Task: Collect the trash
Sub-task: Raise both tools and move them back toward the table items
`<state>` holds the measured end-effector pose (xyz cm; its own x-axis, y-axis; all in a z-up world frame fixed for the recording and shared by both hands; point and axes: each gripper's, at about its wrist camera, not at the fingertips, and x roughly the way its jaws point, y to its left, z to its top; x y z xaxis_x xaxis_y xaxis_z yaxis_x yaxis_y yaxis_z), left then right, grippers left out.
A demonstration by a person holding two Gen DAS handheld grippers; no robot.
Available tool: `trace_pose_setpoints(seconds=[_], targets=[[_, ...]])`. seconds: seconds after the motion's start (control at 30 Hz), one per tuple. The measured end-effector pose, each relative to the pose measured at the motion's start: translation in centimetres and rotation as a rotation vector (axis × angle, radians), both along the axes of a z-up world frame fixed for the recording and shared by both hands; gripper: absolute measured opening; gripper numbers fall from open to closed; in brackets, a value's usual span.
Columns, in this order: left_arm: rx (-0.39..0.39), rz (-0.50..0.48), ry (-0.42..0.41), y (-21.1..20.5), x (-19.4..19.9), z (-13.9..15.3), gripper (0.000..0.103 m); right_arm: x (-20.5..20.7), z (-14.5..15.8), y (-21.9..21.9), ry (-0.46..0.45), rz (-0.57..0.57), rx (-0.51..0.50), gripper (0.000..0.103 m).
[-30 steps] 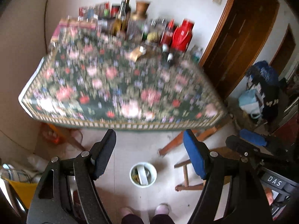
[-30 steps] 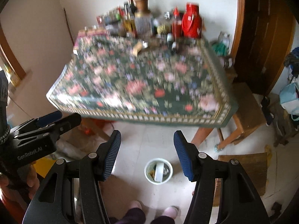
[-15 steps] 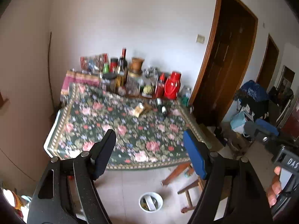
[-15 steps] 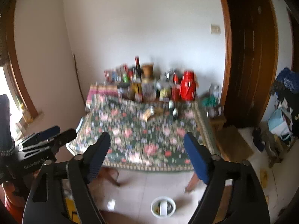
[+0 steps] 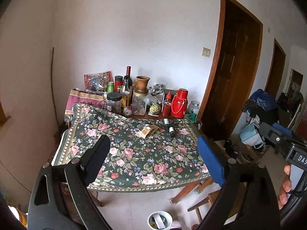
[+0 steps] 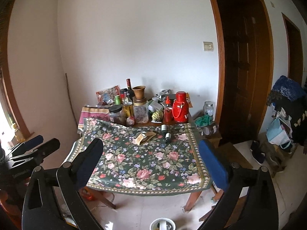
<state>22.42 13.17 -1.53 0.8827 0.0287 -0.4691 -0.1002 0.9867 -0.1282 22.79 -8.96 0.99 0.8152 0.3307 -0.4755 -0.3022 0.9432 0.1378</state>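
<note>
A table under a dark floral cloth (image 5: pixel 134 153) stands ahead. On its far half lie a crumpled brown paper packet (image 5: pixel 148 130) (image 6: pixel 144 137) and two small bottles on their sides (image 5: pixel 171 129) (image 6: pixel 167 136). A white bin (image 5: pixel 159 220) (image 6: pixel 162 224) with scraps in it sits on the floor below me. My left gripper (image 5: pixel 153 143) and right gripper (image 6: pixel 150 145) hover side by side before the table's near edge. The jaws of both are opening, with nothing between them.
Bottles, jars and a red thermos (image 5: pixel 179 103) crowd the table's back edge by the wall. A wooden stool (image 5: pixel 203 205) stands at the table's right corner. Dark doorways and a pile of bags (image 5: pixel 251 134) fill the right side. A window (image 6: pixel 7 124) is at the left.
Both grippers rose and tilted upward, so the views swung from the floor and bin to the tabletop and wall. Both pairs of jaws spread wider.
</note>
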Motion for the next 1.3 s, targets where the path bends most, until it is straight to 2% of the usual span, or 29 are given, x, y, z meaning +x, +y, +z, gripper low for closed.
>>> trace_pose_setpoints(seconds=[0.43,0.67,0.77,1.03,1.3], targets=[[0.021,0.048,-0.002,-4.4,12.4,0.7,0.092,11.5,0.7,-4.1,-0.003,0.048,-0.016,0.099],[0.028,0.124,0.007,-5.8,18.2,1.1,0.092,17.7,0.7,-5.6,0.010,0.106,-0.019,0.099],[0.031,0.147,0.036,-5.9,20.0,0.5,0.092,19.7,-0.1,-5.8,0.028,0.125,-0.015,0.099],[0.027,0.146,0.134,-3.5,25.2,-2.4,0.092,24.5,-2.9,-5.6,0.124,0.110,-0.009,0.099],[0.035,0.052,0.218,2.0,32.3,-5.8,0.092,28.5,-6.3,-2.7,0.214,0.000,-0.015,0.099]])
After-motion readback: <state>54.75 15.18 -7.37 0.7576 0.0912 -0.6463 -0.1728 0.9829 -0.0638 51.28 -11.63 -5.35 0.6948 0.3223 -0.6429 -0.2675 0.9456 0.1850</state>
